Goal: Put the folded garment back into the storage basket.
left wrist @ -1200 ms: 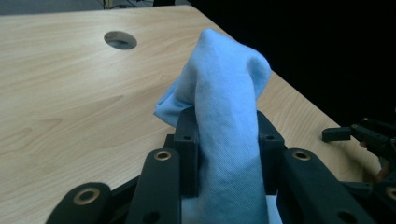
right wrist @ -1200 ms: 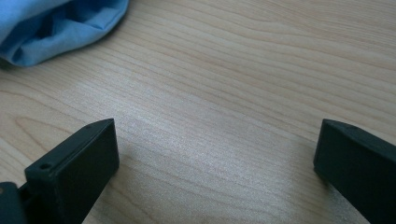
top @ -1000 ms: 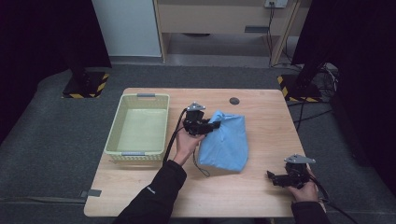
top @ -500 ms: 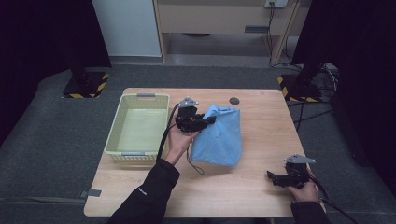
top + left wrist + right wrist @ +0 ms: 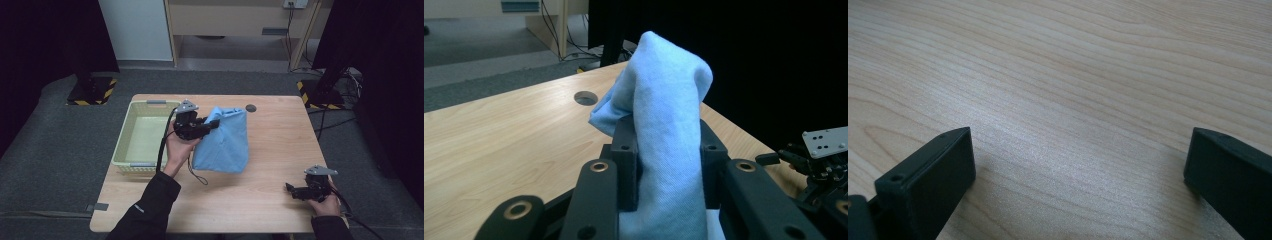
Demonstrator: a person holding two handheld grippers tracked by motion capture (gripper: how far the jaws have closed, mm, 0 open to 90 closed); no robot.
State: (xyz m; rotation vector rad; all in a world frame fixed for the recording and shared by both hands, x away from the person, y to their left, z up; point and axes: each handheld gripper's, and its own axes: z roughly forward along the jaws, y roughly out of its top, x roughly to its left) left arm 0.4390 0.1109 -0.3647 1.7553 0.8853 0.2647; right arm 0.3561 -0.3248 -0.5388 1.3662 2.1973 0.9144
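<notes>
Clamped by the left gripper [image 5: 212,125]: a bunched fold of soft light-blue cloth [image 5: 224,141], pinched between both black pads, as seen in the left gripper view [image 5: 663,145]

Lifted at that pinched corner, with the rest of the light-blue cloth draped down in a tent shape to the light wooden table [image 5: 280,150], lower hem resting near the middle of the tabletop, just right of the basket

Held in the left hand [image 5: 179,148], black sleeve entering from the near edge, thin black cable trailing down toward the tabletop

Set along the left edge of the table: a pale green rectangular plastic basket [image 5: 131,148] with grey handle clips at its far and near rims, apart from the cloth

Seen close to the far edge, right of the cloth's top: a small round dark hole [image 5: 251,108] in the wood, also visible past the fabric in the left gripper view [image 5: 586,98]

Parked near the near right corner of the table: the right gripper [image 5: 291,189], gripped by the right hand [image 5: 324,202], jaws spread wide over bare wood grain [image 5: 1078,165], nothing between them

No readable brand, label or writing found on cloth, basket or grippers
</notes>
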